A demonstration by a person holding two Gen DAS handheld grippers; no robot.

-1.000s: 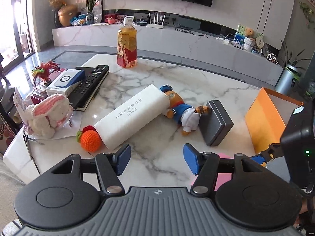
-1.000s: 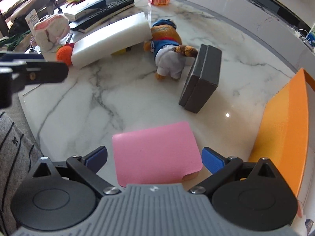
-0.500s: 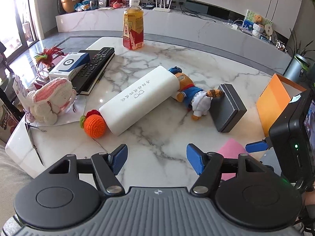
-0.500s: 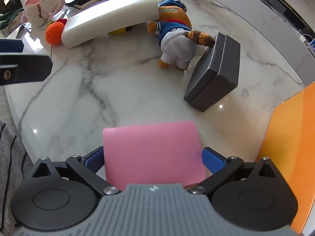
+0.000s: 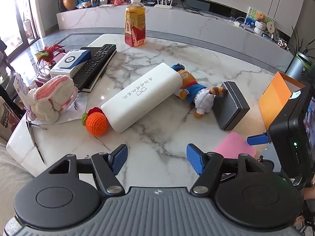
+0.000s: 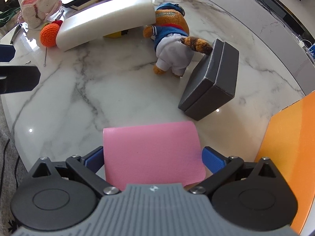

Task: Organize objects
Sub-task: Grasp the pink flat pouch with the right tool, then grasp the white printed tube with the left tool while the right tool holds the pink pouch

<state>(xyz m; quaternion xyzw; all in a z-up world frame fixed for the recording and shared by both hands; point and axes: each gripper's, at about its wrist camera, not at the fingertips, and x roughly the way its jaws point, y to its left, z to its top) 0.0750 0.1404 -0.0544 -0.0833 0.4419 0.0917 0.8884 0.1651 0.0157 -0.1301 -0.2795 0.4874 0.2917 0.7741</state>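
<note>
A pink sticky-note pad (image 6: 152, 153) lies on the marble table between the blue fingers of my right gripper (image 6: 152, 158), which straddles it with the jaws wide; I cannot see the pads touch it. The pad also shows in the left wrist view (image 5: 235, 145). My left gripper (image 5: 156, 156) is open and empty above the table's near edge. Ahead lie a dark grey box (image 6: 211, 84), a plush bear in blue and white (image 6: 173, 45), a white case (image 6: 106, 19) and an orange crochet ball (image 5: 97, 123).
An orange box (image 6: 289, 157) stands at the right. At the left are a crochet rabbit (image 5: 52, 98), a remote (image 5: 97, 62), a blue-white box (image 5: 70, 63) and scissors (image 5: 35, 139). A tea bottle (image 5: 135, 22) stands at the back.
My right gripper has moved forward and down, so the pink pad now sits between its fingers. My left gripper has shifted slightly; the scene has slid right and lower in its view.
</note>
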